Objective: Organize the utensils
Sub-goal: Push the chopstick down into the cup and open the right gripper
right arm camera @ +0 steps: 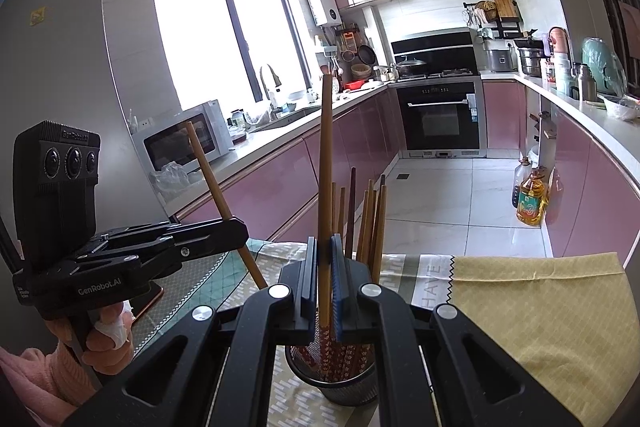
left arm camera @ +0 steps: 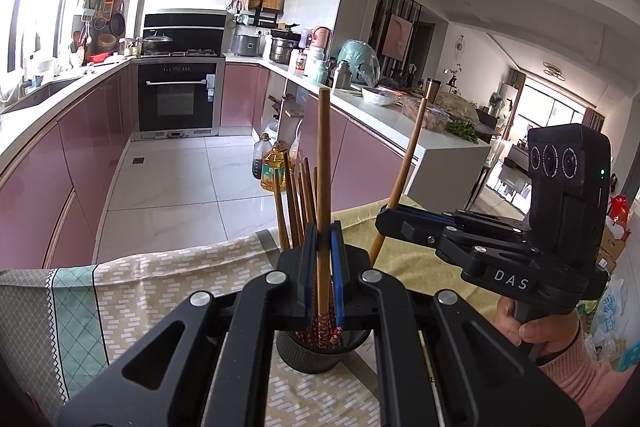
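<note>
So each of my tongs, left tongs point(left arm camera: 325, 263) and right tongs point(right arm camera: 325, 277), pinches one chopstick upright above the mesh cup point(right arm camera: 332, 375), probably to drop them in.

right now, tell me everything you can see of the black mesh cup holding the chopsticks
The black mesh cup is a dark, round holder that looks like metal mesh. It stands upright on the patterned tablecloth, below both grippers. Brown chopsticks with red patterned ends stand in it, fanning slightly. The gripper bodies hide much of it.
</note>
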Available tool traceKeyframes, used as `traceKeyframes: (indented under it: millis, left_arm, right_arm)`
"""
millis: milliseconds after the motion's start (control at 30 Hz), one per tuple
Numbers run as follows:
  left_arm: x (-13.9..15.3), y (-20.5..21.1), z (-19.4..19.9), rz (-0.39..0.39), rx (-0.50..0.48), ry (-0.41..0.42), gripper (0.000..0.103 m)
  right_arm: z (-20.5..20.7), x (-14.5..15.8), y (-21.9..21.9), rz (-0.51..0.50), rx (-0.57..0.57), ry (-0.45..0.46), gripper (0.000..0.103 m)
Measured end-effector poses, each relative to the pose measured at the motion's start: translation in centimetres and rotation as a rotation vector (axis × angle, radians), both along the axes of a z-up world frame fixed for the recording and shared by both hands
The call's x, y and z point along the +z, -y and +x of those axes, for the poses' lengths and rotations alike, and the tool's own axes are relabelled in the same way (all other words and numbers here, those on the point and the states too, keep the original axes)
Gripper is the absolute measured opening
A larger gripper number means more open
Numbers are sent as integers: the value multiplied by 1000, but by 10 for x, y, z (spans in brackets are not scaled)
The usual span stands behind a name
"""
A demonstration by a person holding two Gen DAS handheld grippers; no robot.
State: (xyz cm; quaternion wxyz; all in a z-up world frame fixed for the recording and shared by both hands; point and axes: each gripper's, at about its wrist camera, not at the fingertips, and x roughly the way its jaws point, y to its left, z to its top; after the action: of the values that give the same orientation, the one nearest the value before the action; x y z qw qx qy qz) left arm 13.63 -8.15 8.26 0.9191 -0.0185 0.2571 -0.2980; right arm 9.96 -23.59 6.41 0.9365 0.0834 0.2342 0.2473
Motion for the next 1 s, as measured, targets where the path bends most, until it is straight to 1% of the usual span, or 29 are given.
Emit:
traceKeyframes:
  millis: [1000]
  left_arm:
    - [-26, 1, 19, 33, 17, -33, 7]
  right_arm:
    - [13, -13, -4, -1, 4, -45, 5]
